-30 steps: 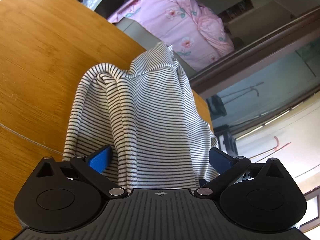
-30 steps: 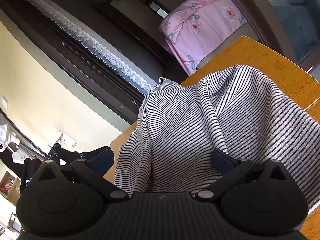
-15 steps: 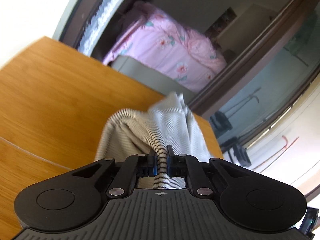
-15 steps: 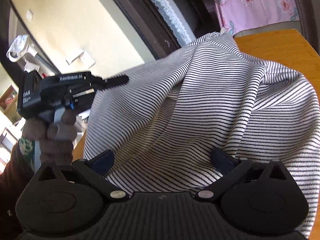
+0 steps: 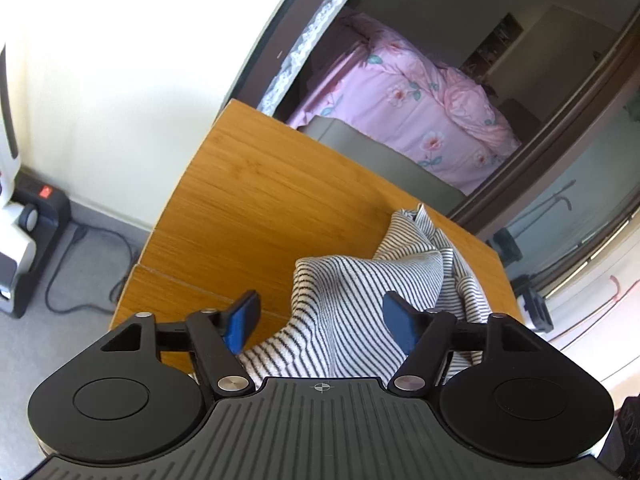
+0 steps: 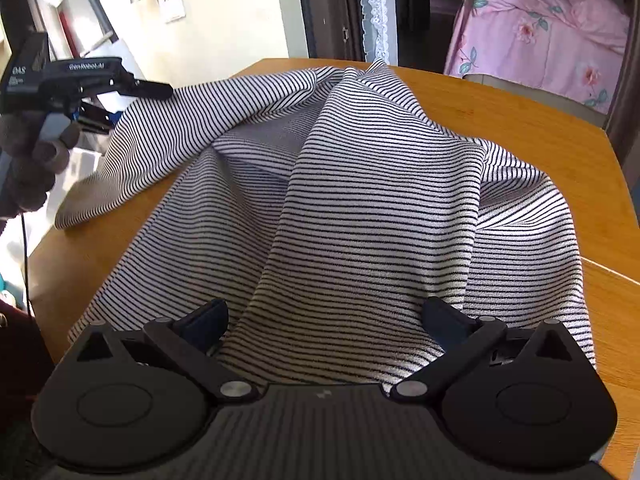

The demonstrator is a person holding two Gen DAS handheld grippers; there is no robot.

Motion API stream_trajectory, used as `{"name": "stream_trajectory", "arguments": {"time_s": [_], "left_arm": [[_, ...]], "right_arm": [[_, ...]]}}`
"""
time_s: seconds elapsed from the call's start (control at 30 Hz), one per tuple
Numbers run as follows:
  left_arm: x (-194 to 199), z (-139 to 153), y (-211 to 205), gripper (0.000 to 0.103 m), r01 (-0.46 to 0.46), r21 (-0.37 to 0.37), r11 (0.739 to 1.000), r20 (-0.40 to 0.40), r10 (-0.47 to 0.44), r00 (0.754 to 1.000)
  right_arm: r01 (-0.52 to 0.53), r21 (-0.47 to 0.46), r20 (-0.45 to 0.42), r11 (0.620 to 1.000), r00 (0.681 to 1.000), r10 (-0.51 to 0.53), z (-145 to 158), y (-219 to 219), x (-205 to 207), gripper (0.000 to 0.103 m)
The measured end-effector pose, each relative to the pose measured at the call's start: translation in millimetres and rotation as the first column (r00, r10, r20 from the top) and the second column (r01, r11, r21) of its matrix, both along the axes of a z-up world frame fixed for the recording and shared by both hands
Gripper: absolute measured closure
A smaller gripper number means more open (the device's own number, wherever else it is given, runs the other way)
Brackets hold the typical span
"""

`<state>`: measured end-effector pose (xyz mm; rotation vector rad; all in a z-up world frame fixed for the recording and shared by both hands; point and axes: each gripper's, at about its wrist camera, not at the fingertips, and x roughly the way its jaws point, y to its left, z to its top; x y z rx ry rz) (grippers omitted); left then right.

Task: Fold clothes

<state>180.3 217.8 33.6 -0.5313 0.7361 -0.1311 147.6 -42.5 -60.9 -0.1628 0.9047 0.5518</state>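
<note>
A black-and-white striped garment (image 6: 360,200) lies rumpled on the wooden table (image 6: 540,128), one part stretched out to the left. My right gripper (image 6: 326,316) is open wide just above the near hem, with striped cloth between its jaws but not pinched. In the left wrist view a raised fold of the garment (image 5: 360,292) stands between the blue pads of my left gripper (image 5: 320,316). Its jaws are opening and the pads do not press on the fold. The right wrist view shows the left gripper (image 6: 132,100) at the far left, held by a hand (image 6: 36,160).
A pink floral quilt (image 5: 408,100) lies on a bed behind the table, with a grey box (image 5: 360,144) at the table's far edge. A black power strip (image 5: 44,196) and a cable lie on the floor at the left. A seam (image 5: 192,280) crosses the tabletop.
The left gripper was open, shut on a fold of the garment, and now its jaws have parted again. Both hands have swung sideways and up. The right gripper rolled upright, still open.
</note>
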Motion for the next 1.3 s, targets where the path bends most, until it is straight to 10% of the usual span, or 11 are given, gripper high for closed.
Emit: {"name": "stream_trajectory", "arguments": {"time_s": [0.2,0.43,0.53,0.57,0.63,0.67,0.83,1.1,1.3], "left_arm": [[-30,33,-12,0.007,0.078,0.197,0.977,0.154,-0.109,0.982],[17,33,-100,0.003,0.286,0.424,0.859,0.171,-0.386,0.907],[43,9,-127,0.004,0.32,0.542,0.777,0.081,-0.428,0.9],[51,1,-134,0.008,0.332,0.578,0.746,0.05,-0.438,0.898],[61,-12,-133,0.068,0.352,0.629,0.693,-0.01,-0.446,0.895],[65,-14,-128,0.077,0.356,0.634,0.687,-0.022,-0.444,0.896],[96,-7,-80,0.093,0.23,0.597,0.769,0.026,-0.305,0.952],[138,-14,-31,0.097,0.025,0.586,0.81,0.025,-0.049,0.999],[111,18,-54,0.051,0.08,0.476,0.876,0.108,-0.149,0.983]], "right_arm": [[0.072,0.023,0.235,0.997,0.969,-0.075,41,14,10,0.027],[0.033,-0.129,0.295,0.991,0.955,0.006,22,72,62,0.038],[-0.014,-0.251,0.328,0.968,0.94,0.099,5,75,69,0.083],[-0.021,-0.259,0.343,0.966,0.932,0.112,10,68,71,0.095],[0.02,-0.282,0.44,0.959,0.891,0.11,33,50,77,0.097],[0.046,-0.292,0.491,0.955,0.864,0.109,46,41,80,0.098],[0.256,-0.216,0.557,0.942,0.825,-0.096,79,-21,152,0.098],[0.342,-0.291,0.46,0.894,0.869,-0.183,-1,-40,226,0.098],[0.382,-0.145,0.453,0.913,0.846,-0.282,17,-71,209,0.09]]}}
